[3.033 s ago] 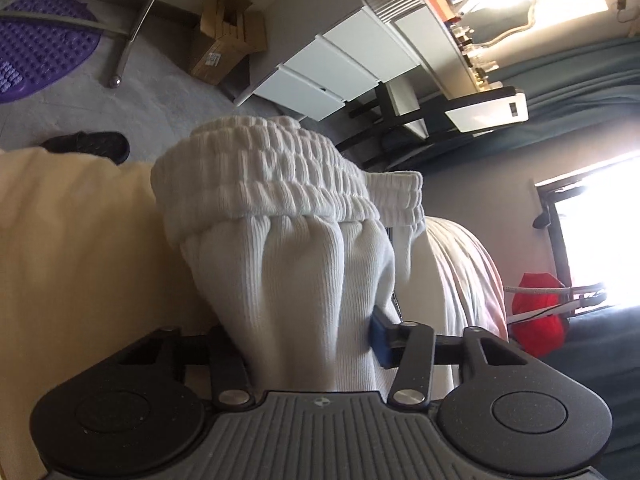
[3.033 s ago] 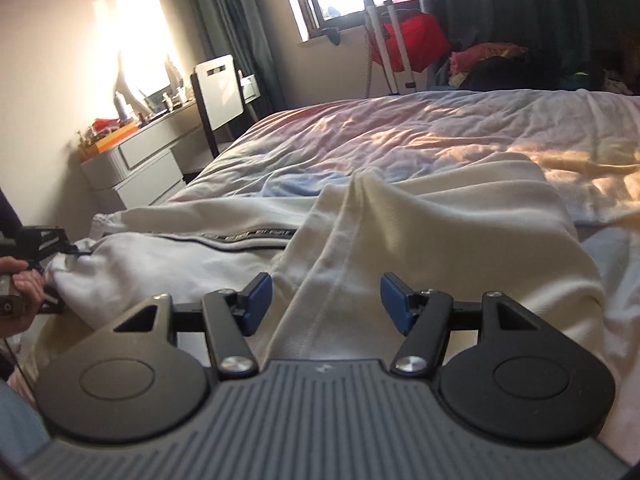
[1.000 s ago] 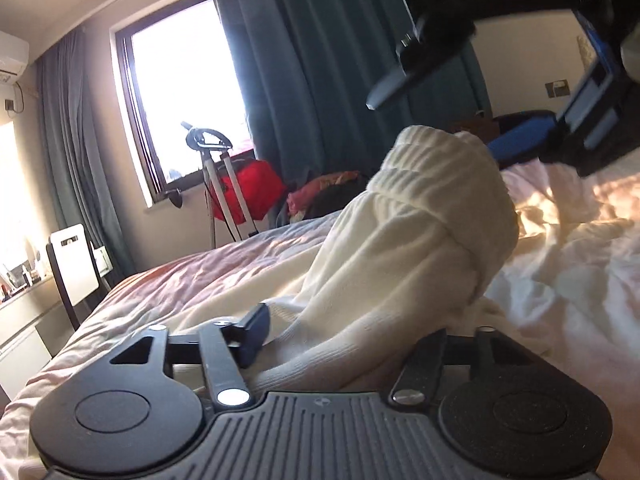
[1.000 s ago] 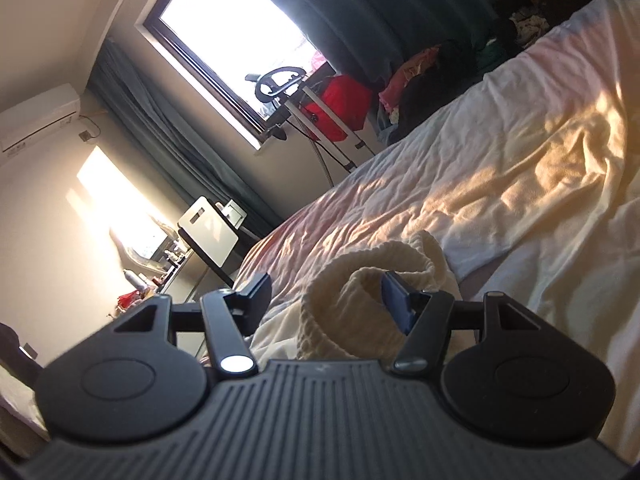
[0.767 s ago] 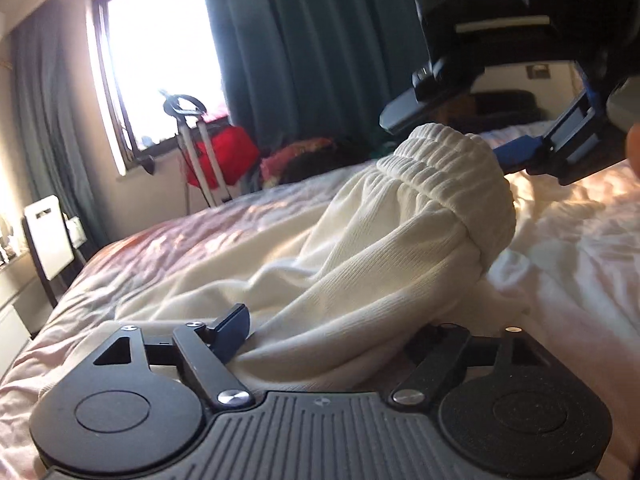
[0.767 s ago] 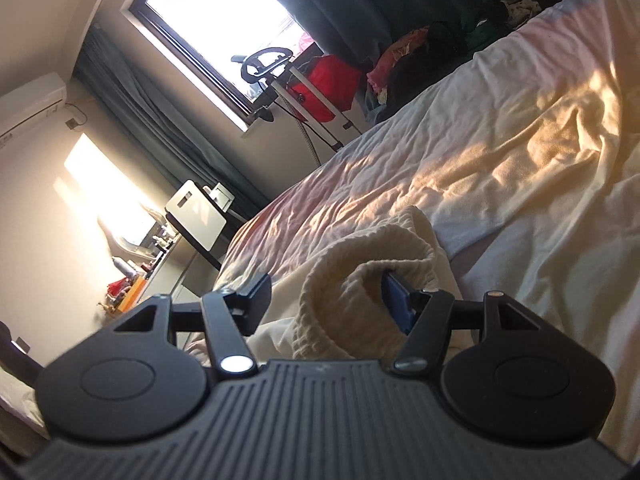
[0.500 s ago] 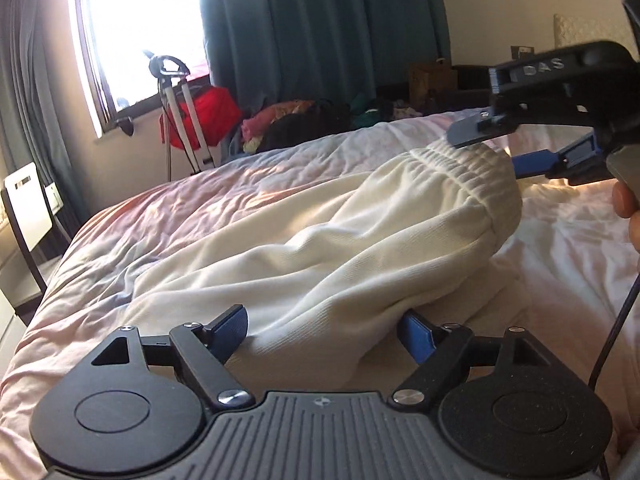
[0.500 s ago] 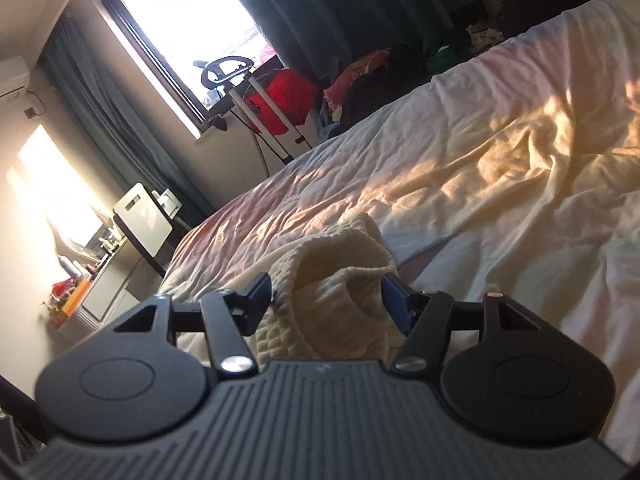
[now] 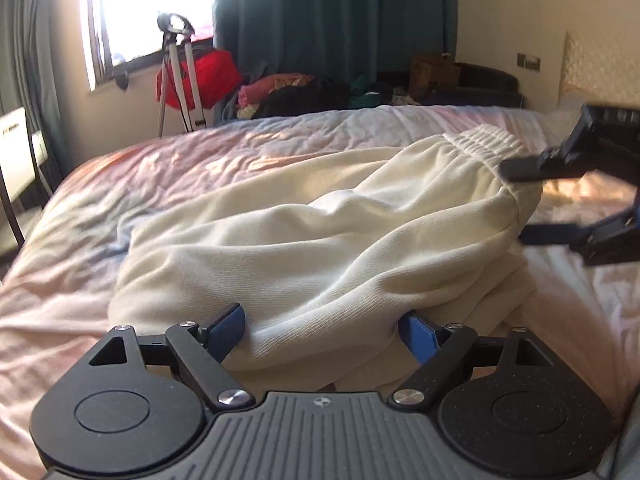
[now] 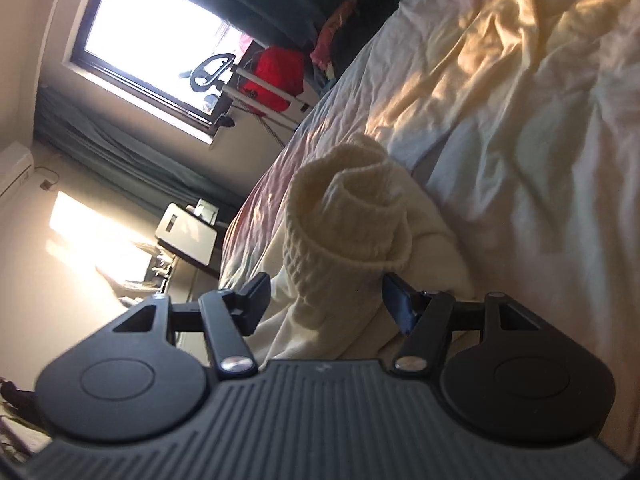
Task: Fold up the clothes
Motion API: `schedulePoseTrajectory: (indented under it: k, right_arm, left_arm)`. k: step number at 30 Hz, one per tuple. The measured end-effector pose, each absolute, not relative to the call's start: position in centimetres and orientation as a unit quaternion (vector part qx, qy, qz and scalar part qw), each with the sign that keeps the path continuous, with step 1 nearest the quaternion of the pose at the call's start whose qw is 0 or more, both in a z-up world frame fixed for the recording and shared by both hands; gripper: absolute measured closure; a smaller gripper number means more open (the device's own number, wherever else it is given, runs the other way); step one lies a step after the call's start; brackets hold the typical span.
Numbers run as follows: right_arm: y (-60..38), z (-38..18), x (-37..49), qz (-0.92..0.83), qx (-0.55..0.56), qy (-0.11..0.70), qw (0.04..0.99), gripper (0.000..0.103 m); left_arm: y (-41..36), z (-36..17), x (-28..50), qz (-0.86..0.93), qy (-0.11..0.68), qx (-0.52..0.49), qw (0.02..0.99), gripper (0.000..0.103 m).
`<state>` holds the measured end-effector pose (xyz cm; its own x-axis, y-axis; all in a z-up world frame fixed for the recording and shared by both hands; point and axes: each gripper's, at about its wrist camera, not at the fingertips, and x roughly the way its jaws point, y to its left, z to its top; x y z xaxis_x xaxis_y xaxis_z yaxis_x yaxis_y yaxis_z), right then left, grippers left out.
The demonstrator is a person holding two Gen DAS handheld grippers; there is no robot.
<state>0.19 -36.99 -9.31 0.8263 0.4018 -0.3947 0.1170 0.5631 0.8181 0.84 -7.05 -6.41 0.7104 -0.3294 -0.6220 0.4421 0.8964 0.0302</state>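
- Bedroom scene: a big bed with a rumpled pale sheet (image 9: 168, 168) fills most of both views, with a bright window (image 10: 160, 36), dark teal curtains (image 9: 332, 12) and a red bag on a stand (image 9: 200, 76) behind it.
- The thing being folded is a cream ribbed-knit garment with a gathered elastic waistband (image 9: 320, 240), looks like sweatpants. It's lying on the sheet, already doubled over into a puffy bundle, not flat yet.
- Its long axis runs from the left gripper (image 9: 322, 330) diagonally away to the waistband end (image 9: 484, 148), which sits up by the right gripper (image 9: 532, 200) at the far right of the left wrist view.
- So the left hand has the near end and the right hand has the waistband end. That's the relation any next fold hinges on, I'd say.
- The left gripper's jaws have just been opening. They now stand wide apart, with the near fabric bulging between the blue pads but not pinched.
- In the right wrist view, the right gripper (image 10: 326, 296) is about half open with the rolled waistband (image 10: 348, 220) sitting between the jaws. The left pad is clear of the cloth; I can't tell whether the right pad touches it.
- The fabric looks soft and thick, so it'll probably spring back up unless pressed down.
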Motion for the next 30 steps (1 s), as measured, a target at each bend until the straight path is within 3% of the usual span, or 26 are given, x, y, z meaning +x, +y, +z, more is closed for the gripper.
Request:
schedulePoseTrajectory:
  k: [7, 10, 22, 23, 24, 26, 30]
  right_arm:
    - [-34.4, -10.4, 3.2, 0.097, 0.432, 0.311, 0.841, 0.036]
    - [-34.1, -11.8, 3.5, 0.087, 0.433, 0.338, 0.831, 0.037]
    - [-34.7, -12.0, 4.4, 0.047, 0.466, 0.283, 0.837, 0.037]
    - [-34.4, -11.7, 4.7, 0.040, 0.447, 0.278, 0.849, 0.044]
    - [-34.1, -11.3, 4.9, 0.034, 0.428, 0.273, 0.861, 0.057]
    - [-33.7, -10.6, 5.1, 0.025, 0.395, 0.261, 0.881, 0.065]
    - [-34.7, -8.9, 3.5, 0.045, 0.404, 0.202, 0.891, 0.070]
  left_arm:
    - [-4.7, -6.5, 2.3, -0.226, 0.337, 0.010, 0.914, 0.018]
    - [-4.9, -6.4, 2.1, -0.226, 0.336, 0.017, 0.914, 0.018]
    - [-6.0, -6.9, 1.3, -0.225, 0.311, 0.072, 0.921, 0.018]
    - [-6.0, -6.9, 1.1, -0.224, 0.307, 0.075, 0.922, 0.018]
    - [-6.0, -6.8, 0.9, -0.224, 0.302, 0.075, 0.924, 0.018]
    - [-5.8, -6.5, 0.6, -0.228, 0.291, 0.069, 0.927, 0.018]
    - [-5.7, -6.0, -0.4, -0.231, 0.269, 0.091, 0.931, 0.018]
